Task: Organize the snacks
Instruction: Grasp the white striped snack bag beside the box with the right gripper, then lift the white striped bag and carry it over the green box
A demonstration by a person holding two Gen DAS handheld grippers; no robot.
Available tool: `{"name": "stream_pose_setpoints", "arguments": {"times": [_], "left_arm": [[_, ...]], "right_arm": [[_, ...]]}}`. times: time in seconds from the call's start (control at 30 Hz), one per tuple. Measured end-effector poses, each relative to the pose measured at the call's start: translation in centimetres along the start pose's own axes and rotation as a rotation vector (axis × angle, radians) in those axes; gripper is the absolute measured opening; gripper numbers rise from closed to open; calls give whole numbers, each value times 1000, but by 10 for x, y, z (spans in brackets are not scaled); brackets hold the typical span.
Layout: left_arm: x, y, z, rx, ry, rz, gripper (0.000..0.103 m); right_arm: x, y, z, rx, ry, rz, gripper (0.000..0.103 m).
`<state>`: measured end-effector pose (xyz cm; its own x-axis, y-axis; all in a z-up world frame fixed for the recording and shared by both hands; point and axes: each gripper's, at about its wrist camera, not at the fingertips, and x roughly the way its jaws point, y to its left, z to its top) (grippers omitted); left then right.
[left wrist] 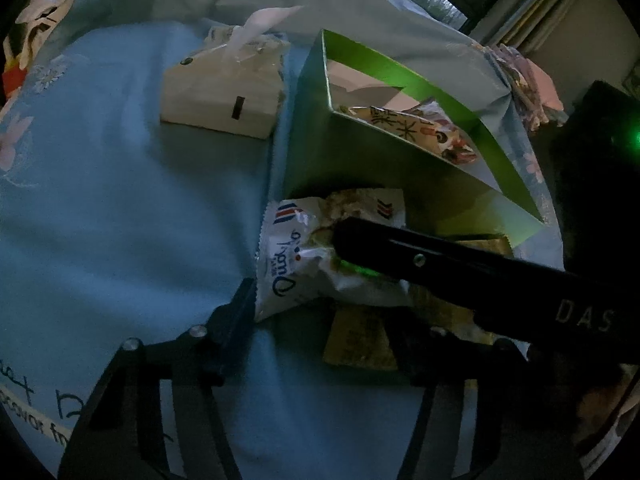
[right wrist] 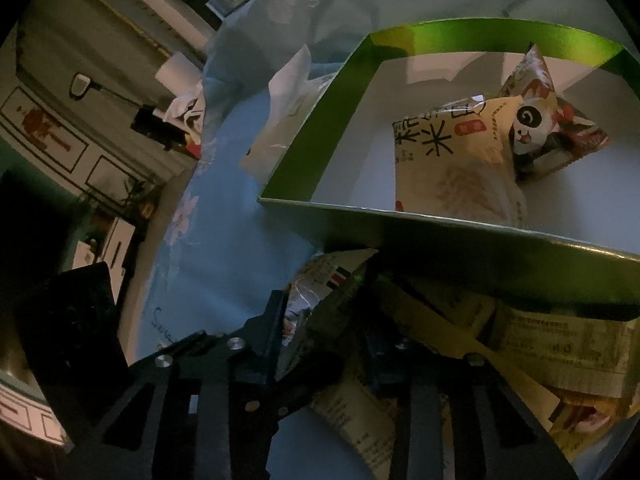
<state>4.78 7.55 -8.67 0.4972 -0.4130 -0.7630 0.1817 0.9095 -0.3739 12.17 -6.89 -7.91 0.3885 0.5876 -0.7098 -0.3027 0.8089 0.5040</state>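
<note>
- We are partway through sorting the snacks on a pale blue bedsheet [left wrist: 120, 200] in dim light.
- The open green cardboard box [left wrist: 344, 160] with its white inside already holds two packets: a cream rice-cracker packet with large black characters [right wrist: 452, 160] and, touching it at the far side, a cat-printed pouch [right wrist: 552, 120]. We judge that part done.
- Left outside, just in front of the box's near wall, is a small heap: a crinkled white packet with blue lettering and a red-white-blue stripe mark [left wrist: 296, 256], and under and beside it flat yellowish sachets with fine print [right wrist: 560, 344]. How many sachets lie there we cannot tell.
- Our left gripper [left wrist: 320, 320] stands at a middling width around the white packet's near end; one finger lies at the packet's edge, the other is hidden, so we cannot tell whether it grips.
- Our right gripper [right wrist: 324, 320] is narrowed on the same packet from the other side, and its pads seem to press the crumpled wrapper.
- A white tissue pack [left wrist: 224, 96] beside the box is no snack and looks untouched.
- We judge the remaining work to be lifting this packet into the box, then the sachets.
</note>
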Motion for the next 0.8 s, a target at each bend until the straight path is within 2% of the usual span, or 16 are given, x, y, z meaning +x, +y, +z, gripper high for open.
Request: {"name": "stream_pose_setpoints", "arguments": {"times": [0.17,0.43,0.8], "left_arm": [[-10,-5,-2,27,-18,-1,54],[-42,-22,-9,80,-85,-27,54],[-56,-51,4,133,-162,-70,54]], "right_arm": [[-7,0,-3,6,-14,41,32],[-41,14,-15,-5,-89,99,31],[-86,20,-16,-35,-193,84,31]]}}
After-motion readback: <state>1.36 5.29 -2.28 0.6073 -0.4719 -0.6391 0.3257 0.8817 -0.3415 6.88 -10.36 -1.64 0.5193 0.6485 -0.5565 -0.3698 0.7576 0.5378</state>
